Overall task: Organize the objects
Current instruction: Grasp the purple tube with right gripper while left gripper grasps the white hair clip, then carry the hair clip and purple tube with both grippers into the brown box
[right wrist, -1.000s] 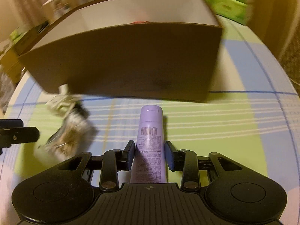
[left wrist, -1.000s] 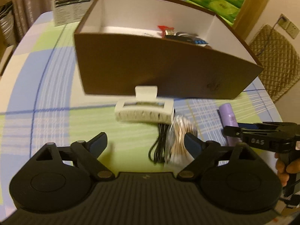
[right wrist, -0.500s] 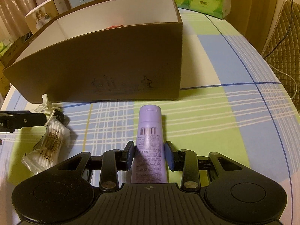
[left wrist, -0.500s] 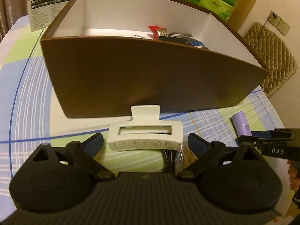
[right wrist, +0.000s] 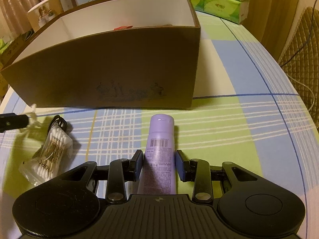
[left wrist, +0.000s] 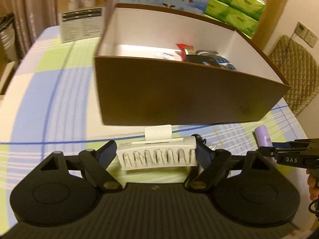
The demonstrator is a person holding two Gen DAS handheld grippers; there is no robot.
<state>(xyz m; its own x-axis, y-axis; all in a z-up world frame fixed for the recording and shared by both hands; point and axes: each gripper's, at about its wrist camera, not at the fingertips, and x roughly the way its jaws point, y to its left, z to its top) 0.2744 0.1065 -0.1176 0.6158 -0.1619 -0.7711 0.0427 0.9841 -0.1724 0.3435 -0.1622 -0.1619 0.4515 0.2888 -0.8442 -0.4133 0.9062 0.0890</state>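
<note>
left tongs (left wrist: 156, 156) closing on hair clip (left wrist: 157, 155); right tongs (right wrist: 159, 164) grip purple tube (right wrist: 159, 155).

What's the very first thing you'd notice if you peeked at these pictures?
The big brown box in the middle of the checked tablecloth, open on top with a few things already inside. Right in front of it, the left claw is closing around a white hair clip. Beside it, the right claw grips a purple tube lying on the cloth.
</note>
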